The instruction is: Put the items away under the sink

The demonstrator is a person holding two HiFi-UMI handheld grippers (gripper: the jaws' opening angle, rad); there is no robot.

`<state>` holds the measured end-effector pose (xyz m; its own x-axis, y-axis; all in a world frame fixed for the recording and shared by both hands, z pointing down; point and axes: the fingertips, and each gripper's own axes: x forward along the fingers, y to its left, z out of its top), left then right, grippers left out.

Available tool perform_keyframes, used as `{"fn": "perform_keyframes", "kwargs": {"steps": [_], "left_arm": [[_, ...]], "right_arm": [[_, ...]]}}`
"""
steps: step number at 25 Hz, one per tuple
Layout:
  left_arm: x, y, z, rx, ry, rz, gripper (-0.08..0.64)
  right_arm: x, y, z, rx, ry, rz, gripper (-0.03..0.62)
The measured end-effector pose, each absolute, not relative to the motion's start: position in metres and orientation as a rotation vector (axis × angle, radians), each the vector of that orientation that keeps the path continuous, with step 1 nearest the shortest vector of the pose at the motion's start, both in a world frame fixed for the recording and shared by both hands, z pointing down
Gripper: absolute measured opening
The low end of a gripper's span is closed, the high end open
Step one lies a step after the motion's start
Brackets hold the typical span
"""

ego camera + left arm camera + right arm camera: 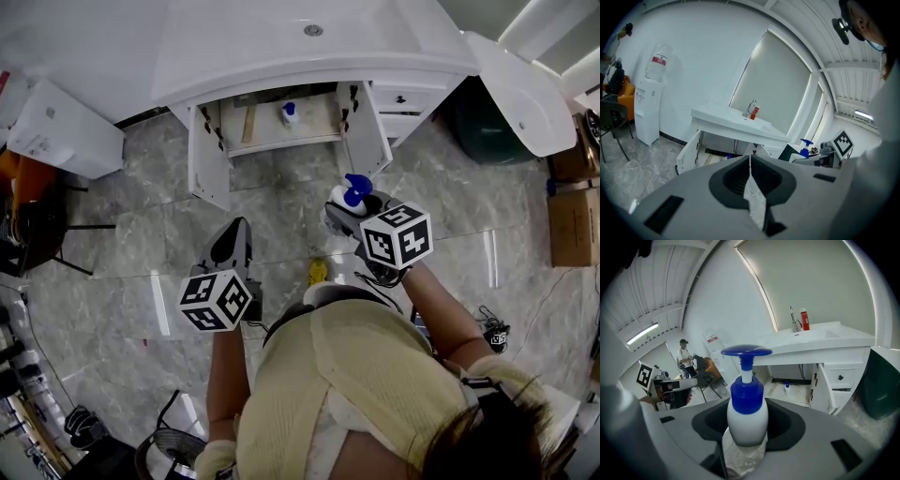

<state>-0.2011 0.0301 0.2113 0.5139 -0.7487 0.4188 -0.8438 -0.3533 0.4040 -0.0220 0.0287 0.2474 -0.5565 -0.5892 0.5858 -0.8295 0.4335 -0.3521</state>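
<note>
White plastic with a blue pump head, the pump bottle (pixel 746 413) stood upright in my right gripper (pixel 747 430), both jaws clamped on its round body and the long axis running straight up from the grip. My left gripper (pixel 750 161) was clenched on nothing, its jaws pressed together with only their own crinkled pale lining between them.

From the right gripper view, the cabinet (pixel 790 383) under the sink (pixel 820 338) lay ahead, lower than the bottle's pump and off to the right. Both doors hung open, the right door (pixel 820 387) swung out toward me at the near edge of the opening. A small bottle (pixel 786 386) with a blue cap already stood on the cabinet floor, near the middle.

From the head view, the held bottle (pixel 352 195) sat just short of that open door (pixel 361 127), with the opening (pixel 281 122) up and to the left of it. My left gripper (pixel 232 246) hung farther back over the grey stone floor (pixel 281 202), so the right hand was the nearer of the two.

By my judgement, the carry called for a reach forward and inward past the door's edge. The bottle would have to stay upright and land beside the small one, not against it.
</note>
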Motion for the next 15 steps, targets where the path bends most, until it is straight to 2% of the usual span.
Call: {"fn": "perform_keyframes", "kwargs": {"steps": [15], "left_arm": [[-0.196,-0.029,0.232,2.167,-1.228,0.282,0.046]], "right_arm": [[-0.026,-0.03,0.272,1.237,-2.28,0.919,0.216]]}}
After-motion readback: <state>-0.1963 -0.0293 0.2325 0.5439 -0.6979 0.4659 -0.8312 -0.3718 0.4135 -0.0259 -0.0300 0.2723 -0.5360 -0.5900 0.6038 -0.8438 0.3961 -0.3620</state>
